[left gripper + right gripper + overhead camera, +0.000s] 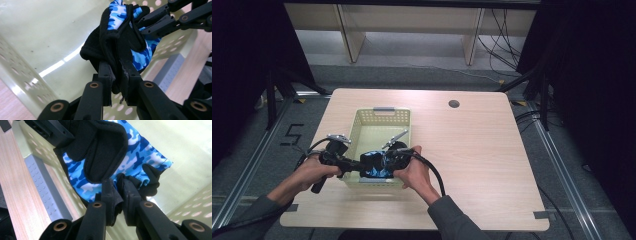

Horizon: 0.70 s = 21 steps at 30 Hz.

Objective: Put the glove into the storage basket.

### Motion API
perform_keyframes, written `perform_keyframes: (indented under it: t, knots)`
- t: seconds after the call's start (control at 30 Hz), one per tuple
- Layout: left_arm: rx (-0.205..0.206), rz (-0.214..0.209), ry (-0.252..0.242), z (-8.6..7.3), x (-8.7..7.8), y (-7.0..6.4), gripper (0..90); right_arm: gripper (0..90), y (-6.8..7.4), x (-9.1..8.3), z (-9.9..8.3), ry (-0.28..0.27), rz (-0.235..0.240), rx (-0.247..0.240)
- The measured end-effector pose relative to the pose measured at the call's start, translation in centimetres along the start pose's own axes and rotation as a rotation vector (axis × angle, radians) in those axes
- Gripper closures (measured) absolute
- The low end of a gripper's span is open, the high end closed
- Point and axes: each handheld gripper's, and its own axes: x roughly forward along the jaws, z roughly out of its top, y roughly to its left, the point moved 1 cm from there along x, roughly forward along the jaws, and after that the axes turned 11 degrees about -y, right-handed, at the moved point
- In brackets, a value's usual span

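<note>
Hands enter the high view from 6 o'clock, each holding 1 gripper over the near end of a pale green perforated basket [357, 125] on the wooden table [472, 150]. At the left, the left hand [314, 171] reaches toward 3 o'clock, and the left gripper [117, 75] has its 2 jaws clamped on the black edge of a glove [120, 40]. The glove, black with blue camouflage fabric, hangs between the grippers just above the basket's near wall, its long axis running roughly 9 to 3 o'clock across the basket. At the right, the right hand [414, 172] angles in toward 10 o'clock, and the right gripper [117, 190] pinches the glove's opposite edge, jaws closed on black fabric. A grey handle [42, 187] runs along the basket's rim in the right gripper view.
</note>
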Motion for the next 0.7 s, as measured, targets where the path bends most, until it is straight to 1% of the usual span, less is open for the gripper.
perform_keyframes:
  t: [0.03, 0.07, 0.1, 0.17, 0.2, 0.27, 0.3, 0.37, 0.4, 0.47, 0.53, 0.57, 0.63, 0.67, 0.7]
  knots:
    - [0.000, 0.009, 0.002, 0.0, 0.1, -0.1, 78.9, 81.8, 0.0, 0.0, 0.0, 0.001, -0.001, 0.002]
    - [0.026, 0.023, 0.026, 0.0, 0.1, 0.1, 78.5, 81.5, -0.1, 0.2, 0.1, 0.004, 0.000, -0.005]
    - [0.031, 0.020, 0.029, -0.1, 0.2, 0.1, 77.6, 81.2, -0.1, 0.3, 0.1, 0.015, 0.002, -0.004]
    - [0.041, 0.021, 0.056, -0.2, 0.3, 0.0, 76.6, 80.3, -0.1, 0.5, 0.1, 0.034, 0.005, -0.005]
    - [0.055, 0.033, 0.062, -0.2, 0.4, 0.1, 76.2, 79.7, -0.1, 0.6, 0.1, 0.041, 0.005, -0.005]
    - [0.056, 0.038, 0.069, -0.1, 0.5, 0.1, 73.1, 78.3, -0.2, 0.8, 0.2, 0.051, 0.006, -0.003]
    - [0.070, 0.036, 0.085, -0.1, 0.5, 0.0, 71.3, 78.3, -0.2, 0.9, 0.2, 0.050, 0.007, 0.003]
    - [0.089, 0.045, 0.098, 0.1, 0.6, -0.1, 66.1, 74.5, -0.2, 0.9, 0.4, 0.044, 0.011, -0.002]
    - [0.105, 0.048, 0.107, 0.2, 0.6, -0.2, 64.3, 72.8, -0.1, 0.9, 0.4, 0.045, -0.009, -0.002]
    - [0.116, 0.059, 0.125, 0.4, 0.7, -0.3, 58.4, 71.0, 0.2, 0.6, 0.6, 0.045, -0.053, -0.050]
    - [0.118, 0.091, 0.128, 0.5, 0.8, -0.4, 52.4, 70.1, 0.4, 0.3, 0.9, 0.031, -0.060, -0.059]
    - [0.126, 0.105, 0.128, 0.6, 0.8, -0.4, 52.3, 68.9, 0.4, 0.1, 1.0, 0.025, -0.057, -0.057]
    - [0.106, 0.128, 0.129, 0.6, 0.8, -0.5, 48.8, 68.3, 0.5, -0.1, 1.1, 0.018, -0.057, -0.048]
    - [0.105, 0.134, 0.128, 0.7, 0.7, -0.5, 46.7, 67.4, 0.4, -0.3, 1.2, 0.009, -0.050, -0.055]
    - [0.108, 0.142, 0.128, 0.7, 0.7, -0.6, 46.1, 67.3, 0.6, -0.5, 1.2, 0.004, -0.049, -0.042]
